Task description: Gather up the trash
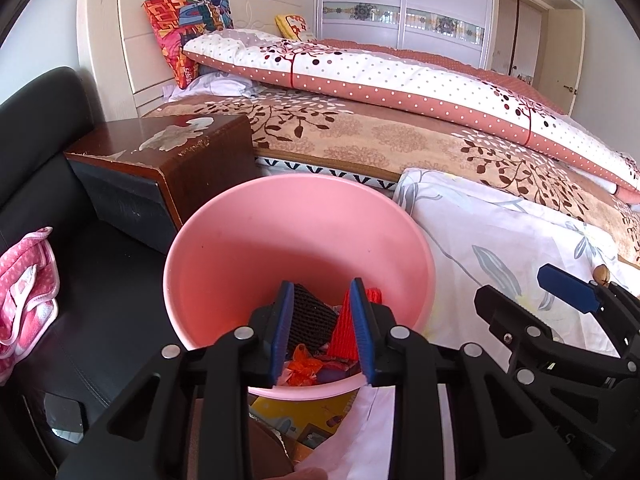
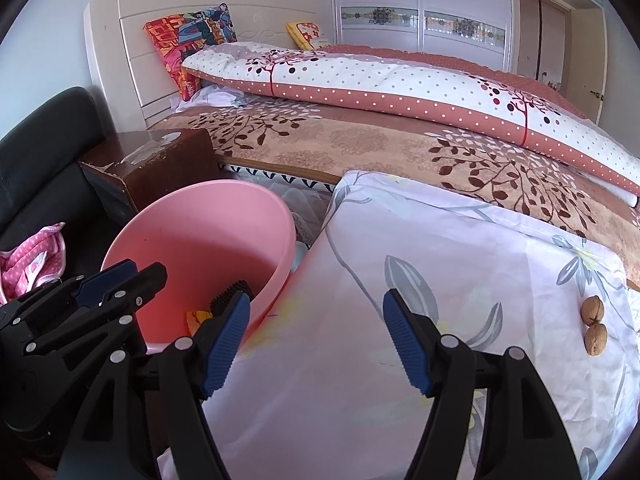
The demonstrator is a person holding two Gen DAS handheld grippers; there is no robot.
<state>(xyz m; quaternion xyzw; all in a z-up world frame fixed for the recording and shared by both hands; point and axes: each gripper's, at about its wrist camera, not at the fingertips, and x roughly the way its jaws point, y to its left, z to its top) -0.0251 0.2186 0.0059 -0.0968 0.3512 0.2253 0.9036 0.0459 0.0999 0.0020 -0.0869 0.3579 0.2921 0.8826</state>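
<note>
A pink plastic bin stands beside the bed and holds trash: a black foam net, a red foam net and orange scraps. My left gripper hangs over the bin's near rim, jaws partly open and empty. The bin also shows in the right wrist view. My right gripper is wide open and empty above the floral sheet. Two walnuts lie on the sheet to its right, touching each other.
A dark wooden nightstand stands behind the bin. A black sofa with a pink dotted cloth is at the left. The bed carries a folded quilt and pillows. A wardrobe lines the far wall.
</note>
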